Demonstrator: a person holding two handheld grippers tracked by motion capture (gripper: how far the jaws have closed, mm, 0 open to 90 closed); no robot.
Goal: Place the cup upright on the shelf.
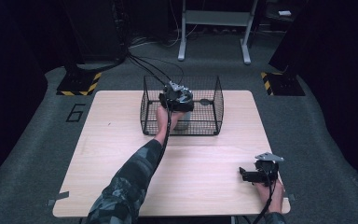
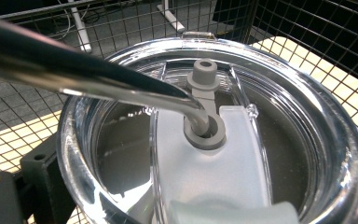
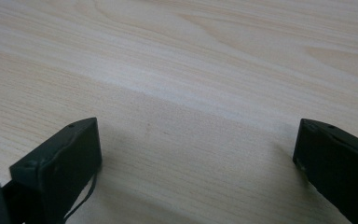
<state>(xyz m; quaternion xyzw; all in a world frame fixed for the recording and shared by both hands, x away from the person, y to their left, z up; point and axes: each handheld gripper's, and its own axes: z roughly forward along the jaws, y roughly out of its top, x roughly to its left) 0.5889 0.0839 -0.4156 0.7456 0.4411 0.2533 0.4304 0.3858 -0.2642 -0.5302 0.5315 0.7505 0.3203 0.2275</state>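
Note:
A steel tumbler (image 1: pixel 182 122) stands inside a black wire basket (image 1: pixel 217 93) at the back of the table. Its clear lid (image 2: pixel 242 158) fills the left gripper view, and a bent metal straw (image 2: pixel 74 70) passes through the lid's grey grommet (image 2: pixel 206 135). My left gripper (image 1: pixel 176 98) sits at the tumbler's top, its jaws against the two sides of the cup (image 2: pixel 205 186), so it looks shut on it. My right gripper (image 1: pixel 246 175) rests near the table's front right corner. It is open (image 3: pixel 196 154), with bare wood between its fingers.
The wooden table (image 1: pixel 200 163) stretches between the basket and the right gripper. The basket's mesh walls (image 2: pixel 307 32) close in around the tumbler. Beyond the table are grey floor, a white stand's legs (image 1: pixel 214 28) and black bases with hazard tape (image 1: pixel 79 84).

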